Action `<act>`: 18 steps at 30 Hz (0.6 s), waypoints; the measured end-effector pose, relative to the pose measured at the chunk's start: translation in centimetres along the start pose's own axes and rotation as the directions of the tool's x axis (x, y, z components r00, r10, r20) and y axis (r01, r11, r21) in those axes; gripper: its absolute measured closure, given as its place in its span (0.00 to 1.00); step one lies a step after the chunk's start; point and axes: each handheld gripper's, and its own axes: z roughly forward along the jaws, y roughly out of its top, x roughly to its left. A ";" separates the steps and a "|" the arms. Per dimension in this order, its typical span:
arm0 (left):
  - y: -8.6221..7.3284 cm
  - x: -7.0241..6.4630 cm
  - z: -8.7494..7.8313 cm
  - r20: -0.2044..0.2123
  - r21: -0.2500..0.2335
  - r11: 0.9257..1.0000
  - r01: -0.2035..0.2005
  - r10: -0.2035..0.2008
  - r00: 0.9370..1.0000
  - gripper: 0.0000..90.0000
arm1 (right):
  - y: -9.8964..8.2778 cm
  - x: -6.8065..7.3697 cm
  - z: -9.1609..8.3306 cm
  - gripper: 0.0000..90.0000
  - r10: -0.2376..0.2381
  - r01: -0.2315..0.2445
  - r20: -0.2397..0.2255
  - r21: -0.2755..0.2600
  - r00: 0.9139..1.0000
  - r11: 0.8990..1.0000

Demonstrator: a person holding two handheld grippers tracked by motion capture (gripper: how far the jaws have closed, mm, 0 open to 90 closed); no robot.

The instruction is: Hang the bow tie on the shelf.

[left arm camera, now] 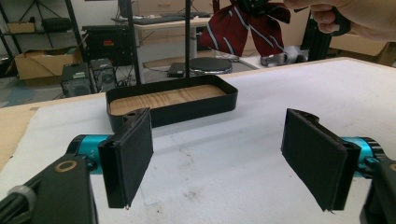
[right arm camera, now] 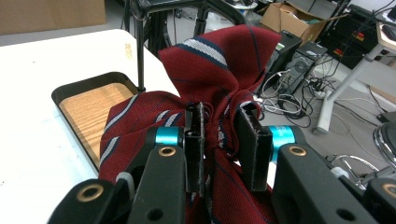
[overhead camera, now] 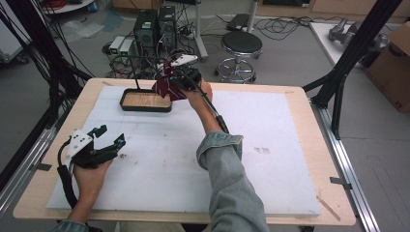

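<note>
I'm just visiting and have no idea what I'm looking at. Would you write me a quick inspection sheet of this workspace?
Surface: wooden table under a white mat with faint smudges.
Job's things: black tray with wood-grain floor, empty; red striped tie bunched, held above the tray's edge.
Clutter: nothing seen on the mat.
Grippers: left tongs open, empty, low over the mat; right tongs clamped on the tie.
Cables: one trails from each gripper.
Surroundings: stool, computer towers, cardboard box.
</note>
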 end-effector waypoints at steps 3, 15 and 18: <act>0.0 0.0 0.0 0.000 0.001 1.000 -0.001 0.001 1.000 0.28 | -0.1 0.1 0.2 0.82 0.005 -0.005 -0.002 -0.001 1.000 1.000; 0.0 0.0 0.0 0.001 0.002 1.000 -0.004 0.004 1.000 0.28 | -0.4 0.2 0.5 0.79 0.013 -0.013 0.009 0.009 1.000 1.000; 0.0 0.0 0.0 0.001 0.004 1.000 -0.005 0.005 1.000 0.28 | -0.5 0.2 0.5 0.78 0.016 -0.016 0.006 0.007 1.000 1.000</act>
